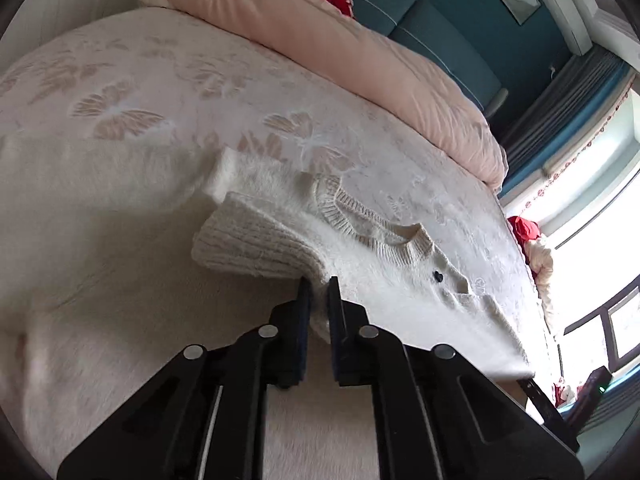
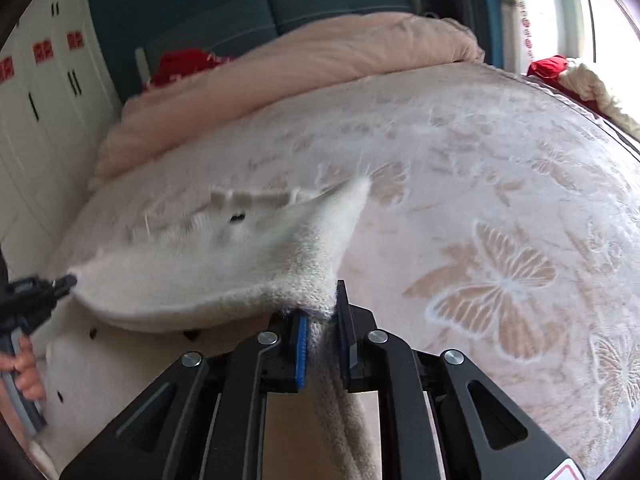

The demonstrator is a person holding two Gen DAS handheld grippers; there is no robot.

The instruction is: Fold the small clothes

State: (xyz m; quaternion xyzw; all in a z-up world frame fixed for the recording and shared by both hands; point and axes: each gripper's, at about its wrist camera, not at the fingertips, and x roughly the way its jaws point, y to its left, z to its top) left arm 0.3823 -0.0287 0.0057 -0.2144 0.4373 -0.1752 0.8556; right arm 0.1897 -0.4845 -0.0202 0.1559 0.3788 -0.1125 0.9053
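Note:
A small cream knitted sweater (image 1: 384,276) lies spread on the bed, neckline away from me, with a dark button on its chest. Its ribbed sleeve cuff (image 1: 248,244) is folded over the body. My left gripper (image 1: 319,286) is shut on the sweater's near hem edge. In the right wrist view the same sweater (image 2: 224,256) stretches between both tools. There my right gripper (image 2: 322,308) is shut on the sweater's hem corner, and knit fabric hangs down between its jaws. The left gripper (image 2: 68,280) shows at the far left, pinching the other corner.
A cream bedspread with butterfly patterns (image 2: 500,272) covers the bed. A pink duvet (image 1: 360,52) lies bunched along the far side by the teal headboard. Red cloth (image 2: 184,64) sits behind it. A hand (image 2: 24,372) grips the left tool's handle. White wardrobes stand left.

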